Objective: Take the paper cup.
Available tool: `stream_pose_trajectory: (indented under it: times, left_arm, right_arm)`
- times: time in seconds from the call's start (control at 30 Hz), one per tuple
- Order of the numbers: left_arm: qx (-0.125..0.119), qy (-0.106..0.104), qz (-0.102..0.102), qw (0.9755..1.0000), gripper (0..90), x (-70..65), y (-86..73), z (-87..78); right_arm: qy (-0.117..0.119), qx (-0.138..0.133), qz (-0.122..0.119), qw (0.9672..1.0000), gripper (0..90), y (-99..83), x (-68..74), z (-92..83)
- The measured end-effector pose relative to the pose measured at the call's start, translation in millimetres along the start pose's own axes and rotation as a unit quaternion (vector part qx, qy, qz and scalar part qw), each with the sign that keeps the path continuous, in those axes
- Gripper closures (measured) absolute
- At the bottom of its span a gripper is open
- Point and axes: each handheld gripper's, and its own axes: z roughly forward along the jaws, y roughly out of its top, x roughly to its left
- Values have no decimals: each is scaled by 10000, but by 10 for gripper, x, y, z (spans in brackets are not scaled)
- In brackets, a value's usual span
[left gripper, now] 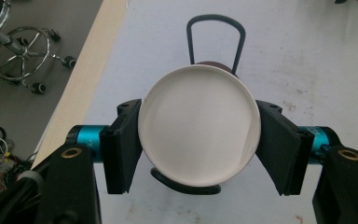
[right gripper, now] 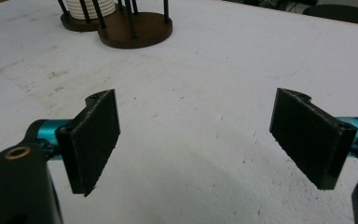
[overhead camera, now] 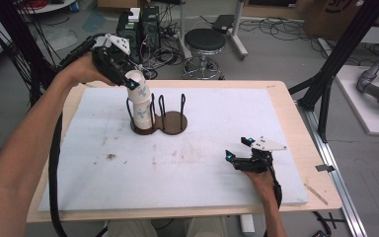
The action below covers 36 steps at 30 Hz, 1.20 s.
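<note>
My left gripper [overhead camera: 131, 79] is shut on a white paper cup [overhead camera: 136, 83], held tilted just above another white cup [overhead camera: 142, 113] that stands in a dark wire holder with two brown round bases [overhead camera: 174, 124]. In the left gripper view the black pads [left gripper: 121, 144] press both sides of the cup's rim [left gripper: 199, 125], and a wire loop of the holder [left gripper: 216, 37] rises behind it. My right gripper [overhead camera: 238, 148] rests low on the white board at the front right, open, with nothing between its pads [right gripper: 95, 140]. The holder [right gripper: 135, 29] lies far ahead of it.
A white foam board [overhead camera: 177, 163] covers the wooden table [overhead camera: 286, 113]. Beyond the far edge stand a black stool [overhead camera: 205, 42], computer cases [overhead camera: 138, 24] and floor cables. A black frame leg [overhead camera: 333, 69] rises at the right.
</note>
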Motion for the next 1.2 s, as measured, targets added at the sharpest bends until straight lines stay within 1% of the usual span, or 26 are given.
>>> stream_pose_trajectory:
  times: [0.03,0.1,0.27,0.3,0.4,0.43,0.47,0.57,0.63,0.7,0.73,0.77,0.8,0.93,0.97,1.03,1.1,1.2]
  left_arm:
    - [0,0,0,10000,359,0,0,0]
    - [-86,8,-10,10000,359,-9,10,-39]
    - [-33,66,-27,10000,359,-29,-7,-76]
    - [-97,71,-40,9999,359,-41,-4,-99]
    - [-123,74,-24,9999,359,-64,5,-129]
    - [-155,92,-33,9998,359,-73,8,-143]
    - [-213,97,-66,9997,359,-86,10,-156]
    - [-444,81,-96,9989,359,-133,-15,-170]
    - [-488,90,-89,9987,359,-188,-42,-159]
    - [-521,78,-96,9986,359,-256,-64,-146]
    - [-544,95,-64,9985,359,-293,-69,-144]
    - [-642,101,-62,9979,359,-377,-77,-143]
    - [-642,101,-62,9979,359,-377,-77,-143]
    - [-780,75,10,9969,359,-533,-65,-157]
    - [-824,80,24,9966,359,-592,-56,-165]
    - [-868,36,30,9962,359,-642,-49,-175]
    - [-899,46,40,9959,359,-689,-38,-187]
    - [-1067,-4,15,9943,359,-754,-37,-199]
  right_arm:
    - [0,0,0,10000,163,0,0,0]
    - [-9,3,-1,10000,163,0,2,-2]
    - [-1,-14,11,10000,162,-2,3,-7]
    - [-8,-27,5,10000,162,-3,0,-7]
    - [-7,-13,22,10000,163,-2,-3,-5]
    - [-11,13,26,10000,163,0,-5,-1]
    - [-43,-24,8,10000,163,-2,1,-6]
    - [-98,-95,-26,9999,163,-11,19,-21]
    - [-106,-125,-56,9999,163,-14,20,-27]
    - [-95,-117,-24,9999,162,-13,16,-25]
    - [-80,-110,-32,9999,162,-11,10,-22]
    - [-62,-98,6,9999,162,-10,6,-19]
    - [-62,-98,6,9999,162,-10,6,-19]
    - [-41,-109,-5,9999,163,-12,2,-24]
    - [-35,-114,-3,9999,162,-12,2,-25]
    - [-23,-117,10,9999,163,-14,-1,-26]
    - [-19,-122,34,9999,163,-14,1,-29]
    - [-5,-120,38,9999,163,-14,1,-31]
